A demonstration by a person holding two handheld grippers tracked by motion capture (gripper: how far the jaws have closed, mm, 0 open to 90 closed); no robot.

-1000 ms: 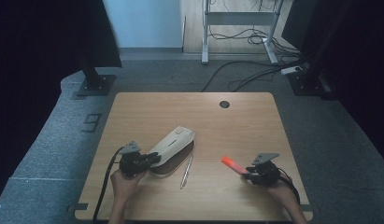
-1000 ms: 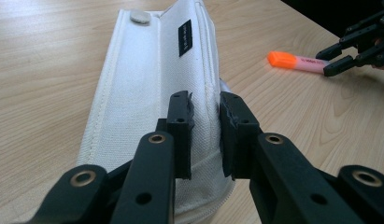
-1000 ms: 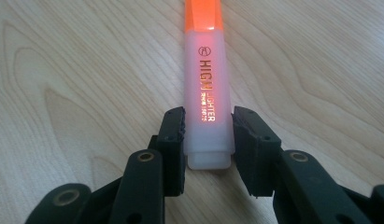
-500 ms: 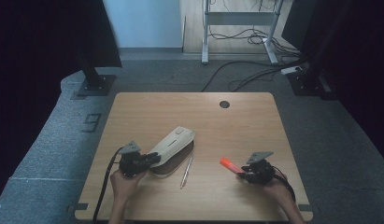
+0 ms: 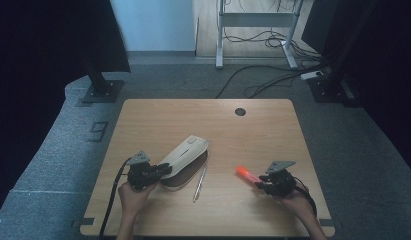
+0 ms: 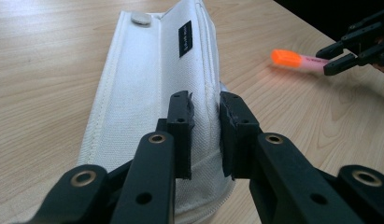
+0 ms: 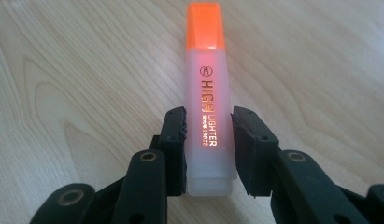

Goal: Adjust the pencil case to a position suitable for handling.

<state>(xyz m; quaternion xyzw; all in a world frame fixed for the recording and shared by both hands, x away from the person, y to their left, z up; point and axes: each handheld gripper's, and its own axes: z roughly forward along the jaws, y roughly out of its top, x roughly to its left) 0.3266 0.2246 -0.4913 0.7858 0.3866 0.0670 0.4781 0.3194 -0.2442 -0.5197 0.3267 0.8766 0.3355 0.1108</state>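
Observation:
A white fabric pencil case (image 5: pixel 185 155) lies slantwise on the wooden table (image 5: pixel 253 135), left of centre. My left gripper (image 5: pixel 167 169) is shut on the near end of it. In the left gripper view the pads (image 6: pixel 181 121) pinch the pencil case's (image 6: pixel 152 70) seam edge. At the right, my right gripper (image 5: pixel 260 183) is shut on an orange-capped highlighter (image 5: pixel 245 174) that points left toward the case. The right gripper view has the highlighter (image 7: pixel 206 70) lengthwise between the jaws of my right gripper (image 7: pixel 209 121), cap away from me. The left gripper view also catches the highlighter (image 6: pixel 292 59) and the right gripper (image 6: pixel 324 60) far off.
A thin silver pen (image 5: pixel 199 182) lies on the table just right of the case's near end. A round cable hole (image 5: pixel 240 111) sits near the table's far edge. Dark stands and cables are on the floor beyond the table.
The right gripper with the highlighter has shifted only slightly. The left gripper and the pencil case have kept still.

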